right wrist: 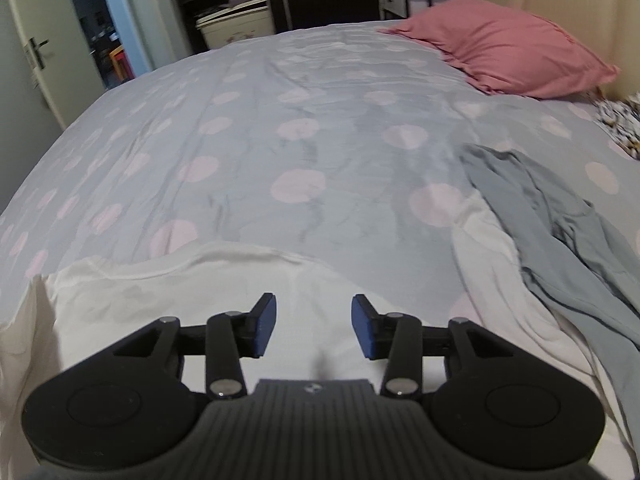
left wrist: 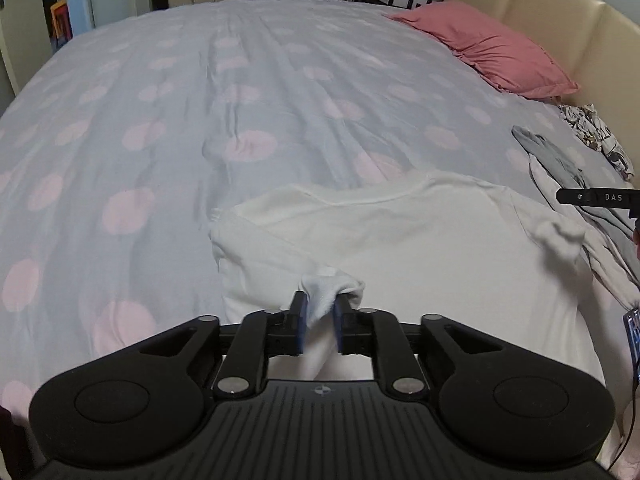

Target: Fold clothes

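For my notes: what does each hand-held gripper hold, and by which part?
The left hand-held gripper pinches a bunched edge of the white garment. The right hand-held gripper is open, holding nothing.

Black left hand-held gripper, blue pads, silver screws, ribbed body

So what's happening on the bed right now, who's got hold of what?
A person is folding a white shirt spread on the dotted bedcover. The left claw is shut on a bunched bit of the shirt, near its edge closest to the camera. The right claw is open above the white fabric, gripping nothing. A grey garment lies crumpled to the right, not yet handled, and a pink pillow sits by the headboard.
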{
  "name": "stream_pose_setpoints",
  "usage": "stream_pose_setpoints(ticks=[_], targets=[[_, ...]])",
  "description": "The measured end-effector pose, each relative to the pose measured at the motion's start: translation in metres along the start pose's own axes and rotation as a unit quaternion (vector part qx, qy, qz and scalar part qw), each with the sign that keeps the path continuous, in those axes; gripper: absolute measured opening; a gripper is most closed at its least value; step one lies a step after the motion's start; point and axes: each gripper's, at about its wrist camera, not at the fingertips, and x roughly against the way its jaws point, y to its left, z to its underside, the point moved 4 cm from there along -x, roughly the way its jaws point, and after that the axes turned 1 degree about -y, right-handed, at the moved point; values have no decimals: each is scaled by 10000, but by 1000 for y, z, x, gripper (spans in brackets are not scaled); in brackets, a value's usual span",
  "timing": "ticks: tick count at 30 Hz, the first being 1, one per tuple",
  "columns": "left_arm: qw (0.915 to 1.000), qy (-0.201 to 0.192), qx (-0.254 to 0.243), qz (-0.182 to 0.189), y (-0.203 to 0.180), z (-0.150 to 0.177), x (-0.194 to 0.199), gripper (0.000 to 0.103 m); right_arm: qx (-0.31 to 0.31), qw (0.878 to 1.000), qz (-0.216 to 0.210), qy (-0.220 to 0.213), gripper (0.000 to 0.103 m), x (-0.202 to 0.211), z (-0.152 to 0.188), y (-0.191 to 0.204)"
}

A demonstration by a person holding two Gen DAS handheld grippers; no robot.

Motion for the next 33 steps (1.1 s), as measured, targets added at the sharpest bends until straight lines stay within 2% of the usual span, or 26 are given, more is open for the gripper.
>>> stream_pose_setpoints(ticks=[2, 4, 5, 8, 13, 18, 21, 26, 29, 33], targets=[[9998, -95, 162, 34, 9, -1, 3, 21, 126, 9999, -68, 24, 45, -2, 0, 8], [9994, -176, 275, 69, 19, -2, 6, 35, 266, 9995, -135, 39, 45, -4, 0, 17], [9993, -199, 303, 98, 22, -1, 6, 37, 332, 9993, -165, 47, 45, -5, 0, 21], [9994, -117, 332, -39, 34, 5, 3, 38, 512, 9984, -245, 61, 45, -9, 0, 33], [9985, 256, 441, -193, 52, 24, -15, 41, 720, 9963, -438, 140, 45, -15, 3, 53], [9959, 668, 583, -176, 66, 45, -34, 42, 1000, 9891, -1033, 305, 45, -24, 8, 88], [9934, 825, 798, 18, 72, 51, -40, 39, 1177, 9787, -1612, 484, 44, -30, 16, 121], [9937, 702, 854, 208, 76, 52, -37, 14, 1746, 9515, -2438, 689, 43, -41, 34, 182], [9948, 477, 816, 379, 75, 47, -25, 8, 2143, 9372, -2650, 738, 43, -50, 47, 210], [9954, 197, 789, 508, 75, 40, -8, 7, 2400, 9283, -2721, 810, 43, -64, 62, 230]])
